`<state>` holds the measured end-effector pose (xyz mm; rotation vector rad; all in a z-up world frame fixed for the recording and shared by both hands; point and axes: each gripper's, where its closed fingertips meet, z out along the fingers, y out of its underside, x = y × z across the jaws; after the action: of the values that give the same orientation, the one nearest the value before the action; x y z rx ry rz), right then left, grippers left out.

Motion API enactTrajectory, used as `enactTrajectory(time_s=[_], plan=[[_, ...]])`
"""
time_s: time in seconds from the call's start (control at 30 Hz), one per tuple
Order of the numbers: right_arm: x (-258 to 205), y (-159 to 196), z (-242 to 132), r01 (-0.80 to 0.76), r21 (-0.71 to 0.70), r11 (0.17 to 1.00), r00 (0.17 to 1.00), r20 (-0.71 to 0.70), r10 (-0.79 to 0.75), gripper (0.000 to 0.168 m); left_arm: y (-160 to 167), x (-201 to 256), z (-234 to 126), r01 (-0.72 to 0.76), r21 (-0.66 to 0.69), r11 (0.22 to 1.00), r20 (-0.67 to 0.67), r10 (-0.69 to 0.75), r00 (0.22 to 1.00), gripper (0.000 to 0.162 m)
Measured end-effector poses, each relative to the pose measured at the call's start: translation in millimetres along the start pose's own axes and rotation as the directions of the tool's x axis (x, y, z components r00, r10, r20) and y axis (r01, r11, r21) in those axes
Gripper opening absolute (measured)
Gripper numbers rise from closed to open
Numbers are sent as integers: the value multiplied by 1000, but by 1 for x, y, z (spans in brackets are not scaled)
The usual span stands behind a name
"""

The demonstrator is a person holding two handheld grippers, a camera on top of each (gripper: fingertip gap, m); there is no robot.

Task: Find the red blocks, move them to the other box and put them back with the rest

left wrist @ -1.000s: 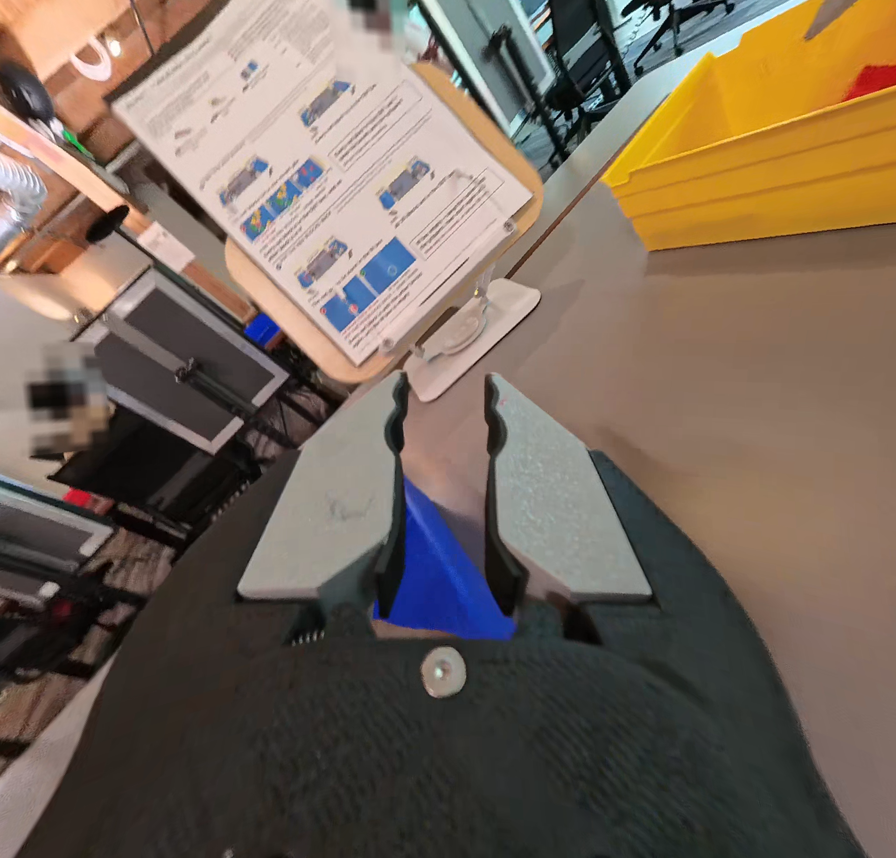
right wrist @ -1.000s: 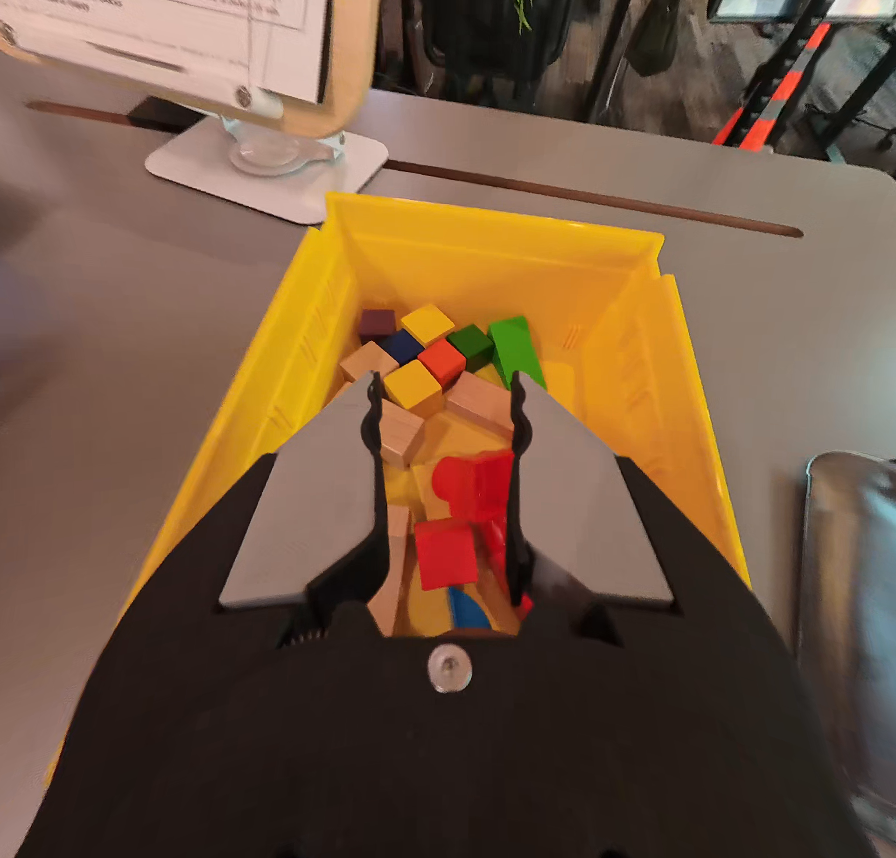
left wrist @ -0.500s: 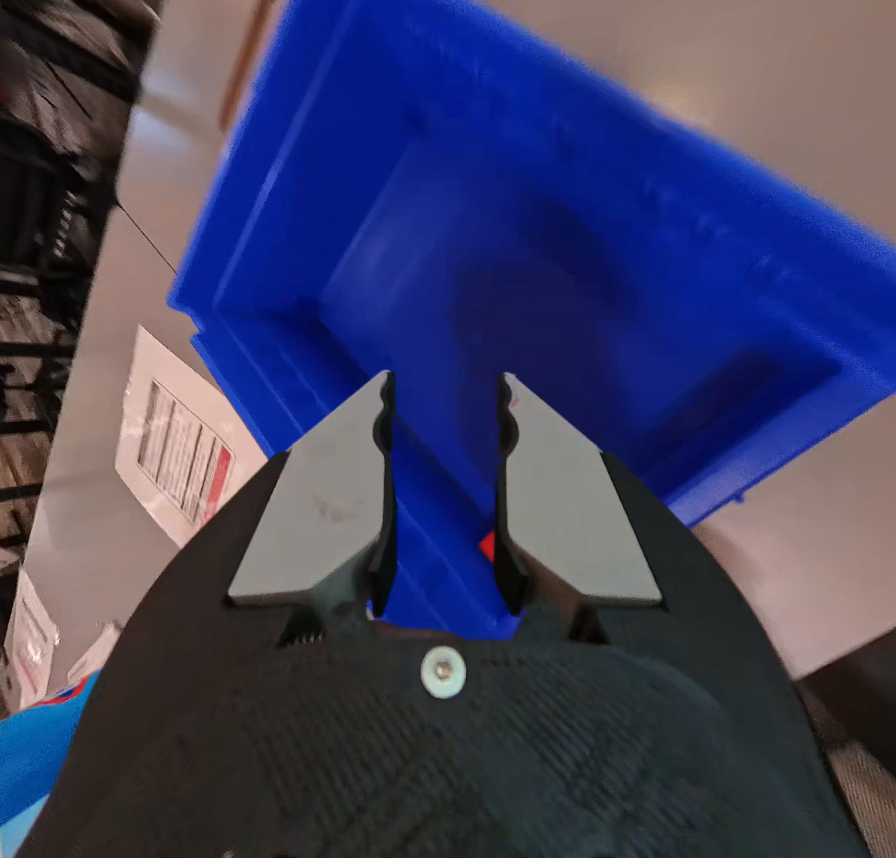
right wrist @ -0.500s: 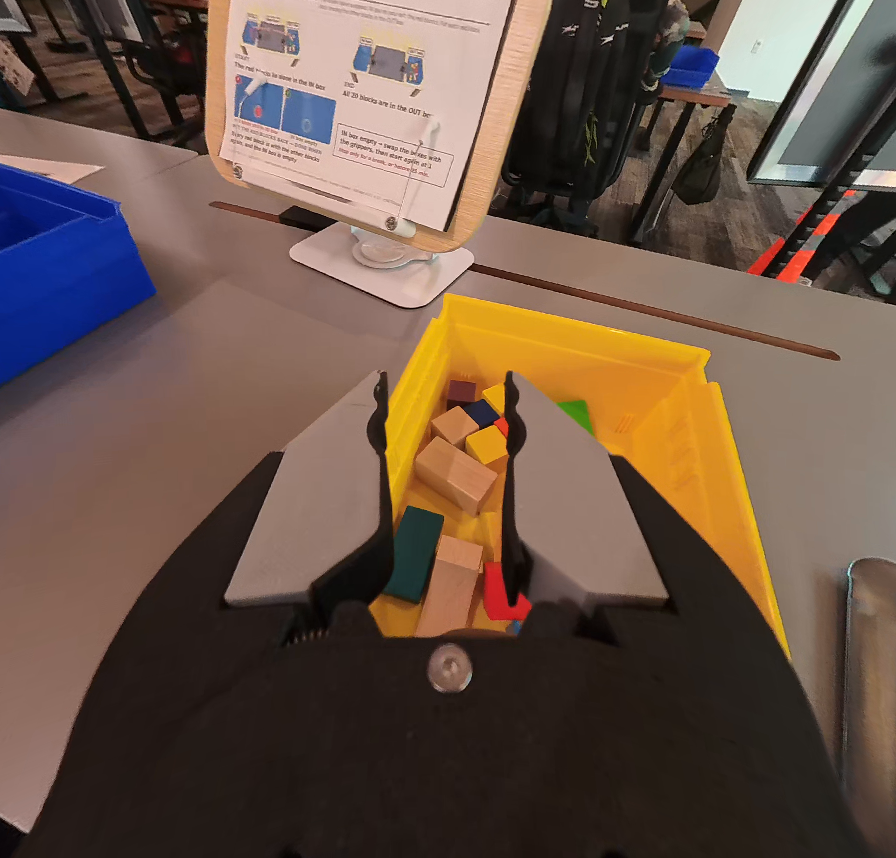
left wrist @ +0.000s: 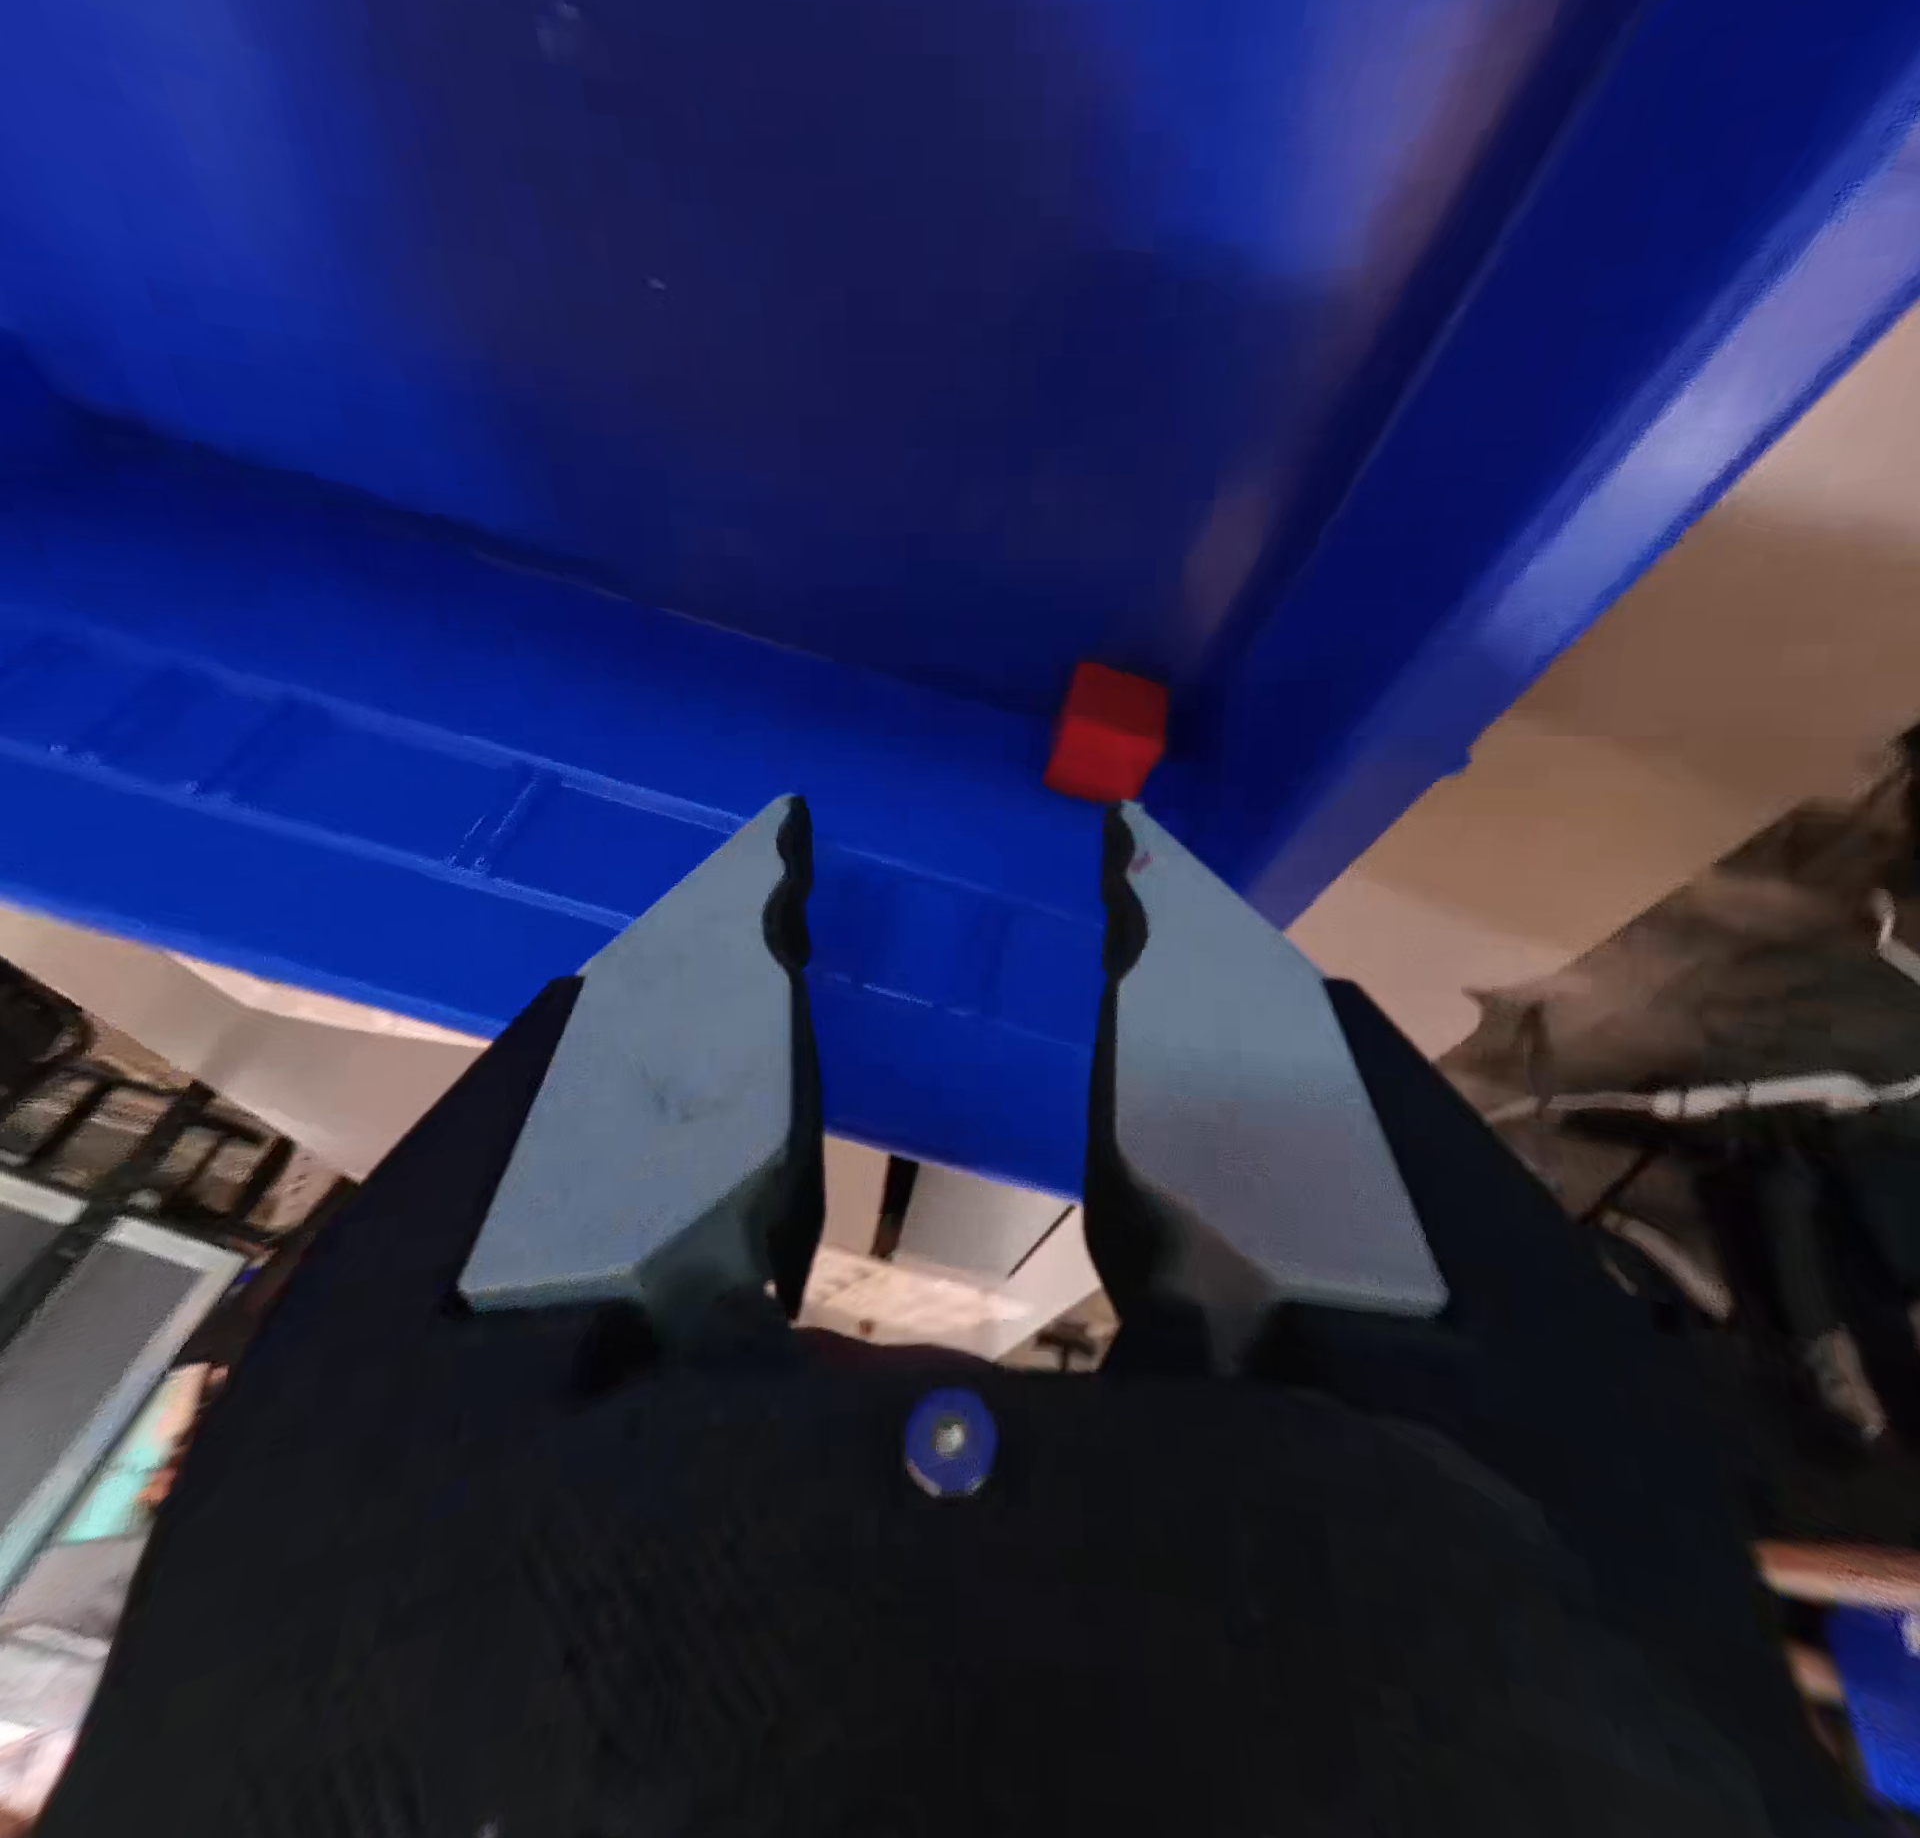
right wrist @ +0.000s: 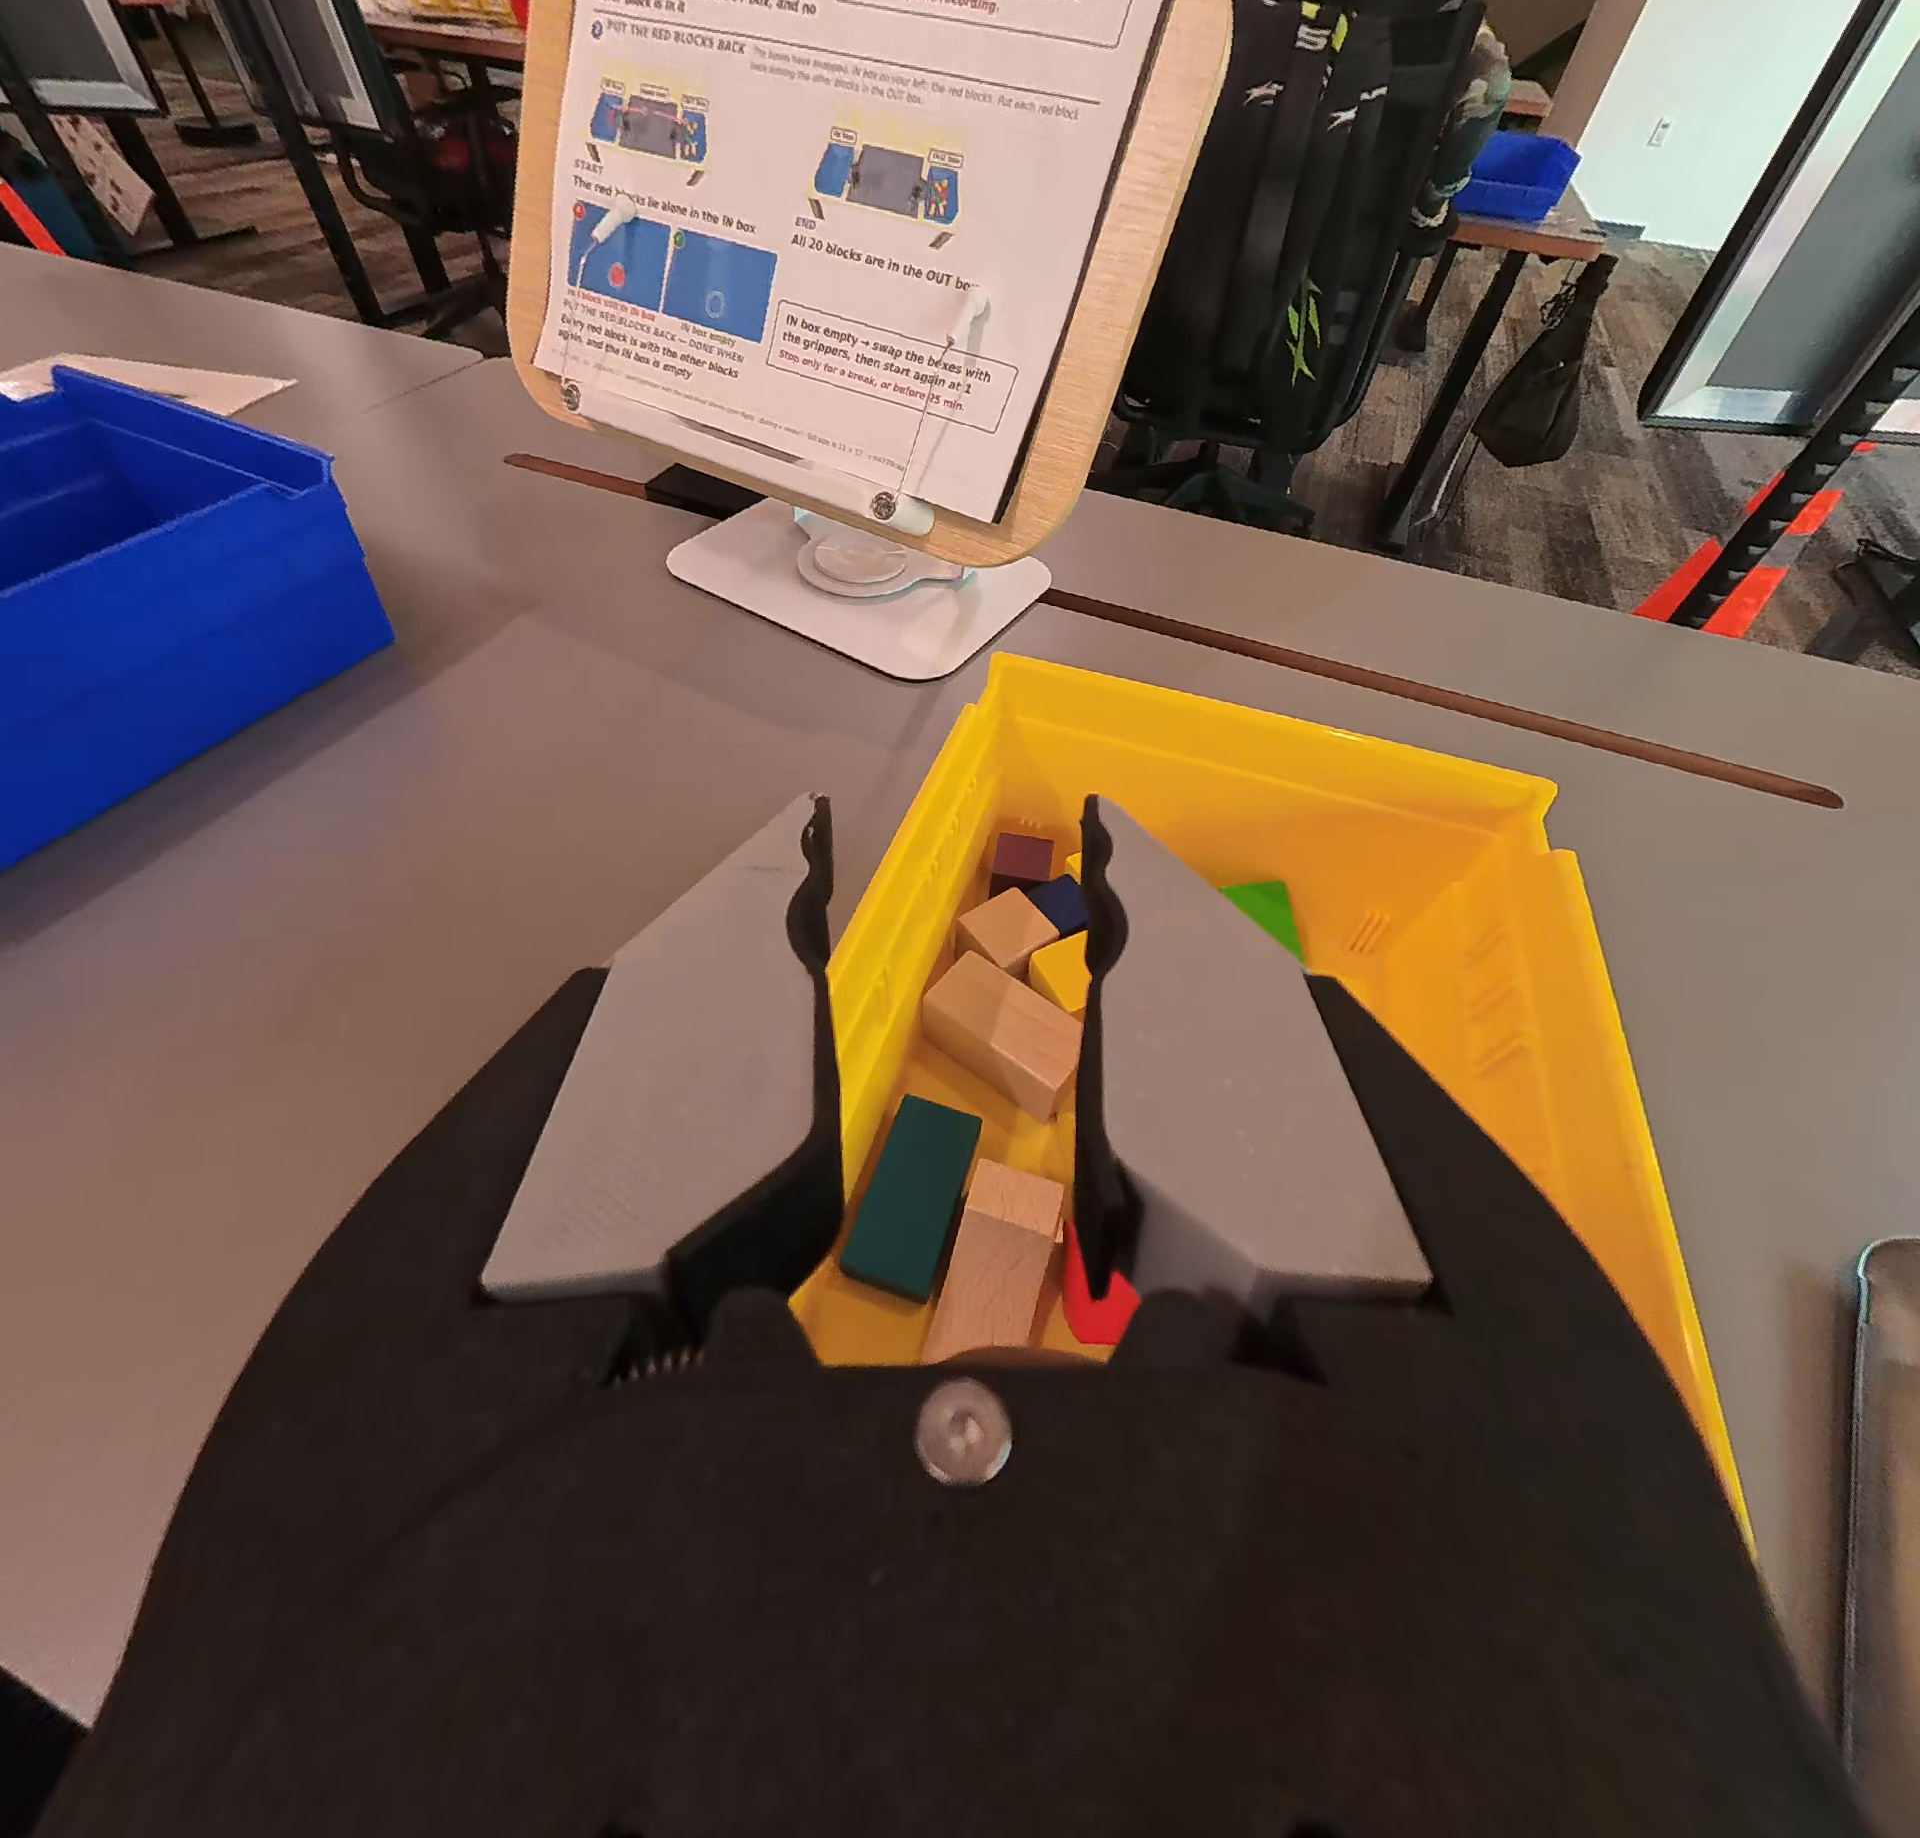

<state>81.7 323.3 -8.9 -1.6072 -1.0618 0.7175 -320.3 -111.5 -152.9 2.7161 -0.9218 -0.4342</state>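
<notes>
Holding your left gripper (left wrist: 951,817) open over the blue box (left wrist: 623,334), one red cube (left wrist: 1104,730) in its corner, your right gripper (right wrist: 951,817) open, empty, above the yellow box (right wrist: 1455,957) of mixed blocks (right wrist: 1003,1030).

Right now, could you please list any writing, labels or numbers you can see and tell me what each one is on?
Instruction sheet on the stand: printed text; I do not quote it.
Paper behind the blue box: too small to read.
Yellow box: no writing visible.
</notes>
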Motion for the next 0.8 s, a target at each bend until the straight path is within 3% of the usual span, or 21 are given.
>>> enactTrajectory(time_s=[0.4,0.5,0.63,0.8], plan=[[-4,-6,-7,-6,24,1000,1000,23,6,45,2,14,28,-205,-243,948,-109,183,977,56],[-3,-7,-9,-7,27,1000,1000,24,6,45,-4,15,36,-235,-218,947,-100,218,971,48],[-5,-8,-10,-12,33,999,999,34,10,45,-4,13,39,-199,-203,959,-94,183,979,54],[-9,-8,-8,-6,29,1000,999,41,5,45,-3,15,37,-195,-205,959,-89,180,980,47]])
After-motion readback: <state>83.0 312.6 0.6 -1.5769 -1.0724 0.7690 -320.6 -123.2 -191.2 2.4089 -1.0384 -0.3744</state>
